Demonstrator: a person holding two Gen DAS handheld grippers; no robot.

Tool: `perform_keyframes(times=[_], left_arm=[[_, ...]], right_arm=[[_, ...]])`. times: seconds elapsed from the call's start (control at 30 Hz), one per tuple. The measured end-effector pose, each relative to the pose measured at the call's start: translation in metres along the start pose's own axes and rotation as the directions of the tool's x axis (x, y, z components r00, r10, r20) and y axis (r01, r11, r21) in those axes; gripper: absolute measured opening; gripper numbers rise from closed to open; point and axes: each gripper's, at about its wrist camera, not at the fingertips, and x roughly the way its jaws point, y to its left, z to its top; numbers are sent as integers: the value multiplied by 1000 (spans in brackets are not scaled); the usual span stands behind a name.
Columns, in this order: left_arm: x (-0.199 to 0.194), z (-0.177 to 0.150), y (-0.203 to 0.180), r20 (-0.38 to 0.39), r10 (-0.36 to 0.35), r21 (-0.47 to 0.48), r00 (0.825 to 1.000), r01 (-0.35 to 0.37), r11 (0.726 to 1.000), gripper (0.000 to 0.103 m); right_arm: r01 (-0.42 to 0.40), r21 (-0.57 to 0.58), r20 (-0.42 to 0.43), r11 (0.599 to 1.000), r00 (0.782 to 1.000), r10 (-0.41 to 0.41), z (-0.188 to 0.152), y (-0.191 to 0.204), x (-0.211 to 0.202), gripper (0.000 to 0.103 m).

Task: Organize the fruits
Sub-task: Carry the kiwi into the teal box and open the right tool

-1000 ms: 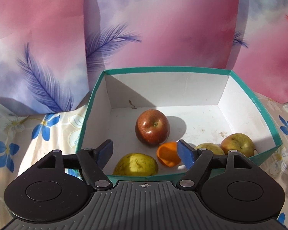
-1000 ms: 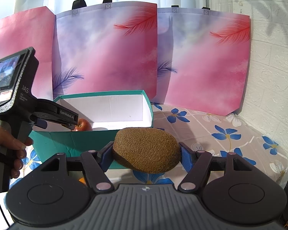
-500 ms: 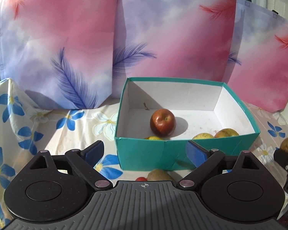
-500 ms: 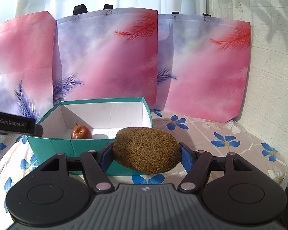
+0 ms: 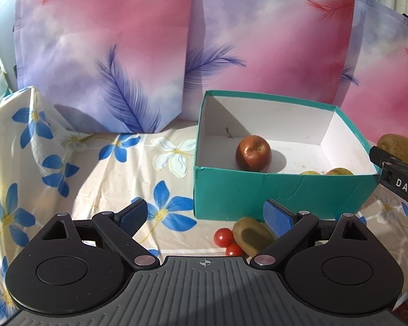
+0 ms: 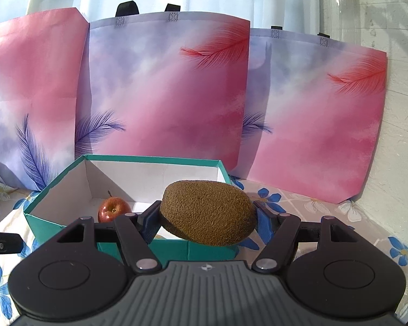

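While the right gripper (image 6: 206, 217) holds a kiwi (image 6: 208, 213) clenched between its jaws, just above the near wall of the teal box (image 6: 54, 222), the job looks roughly half done. Inside the box an apple (image 5: 253, 153) sits on the white floor, and the tops of two yellowish fruits (image 5: 339, 171) (pears, probably, though the wall hides most of them) show near the front right corner. The held kiwi appears to be the next one in; judging by its place over the rim, it needs only to go forward and down before release. The left gripper (image 5: 205, 214) hangs over the flowered cloth (image 5: 108, 168) on the worktop with its jaws spread wide and nothing between them. Left outside, just in front of the box, lie a second kiwi (image 5: 251, 235) and two cherry tomatoes (image 5: 223, 237), touching or nearly so. These seem the natural next pick for the free gripper.
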Motion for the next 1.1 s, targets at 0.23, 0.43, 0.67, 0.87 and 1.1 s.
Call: perform_keyframes(times=[0.23,0.43,0.67,0.87,1.1], left_arm=[[9,-7,8,-40,9,-11,999,-9,1000,96],[9,-11,7,-43,5,4,999,-4,1000,96],[10,-13,6,-58,-5,16,998,6,1000,96],[11,-18,6,-57,-19,31,998,20,999,96],[23,-26,-7,-78,-40,73,996,46,996,95]], right_arm=[[-13,-49,-59,999,998,10,-4,15,39,70],[-20,-61,-106,998,994,14,-10,18,55,70],[-18,-74,-104,997,995,11,-10,18,54,70],[-9,-86,-36,996,999,6,-4,17,32,72],[-63,4,-83,998,995,63,-25,15,-17,82]])
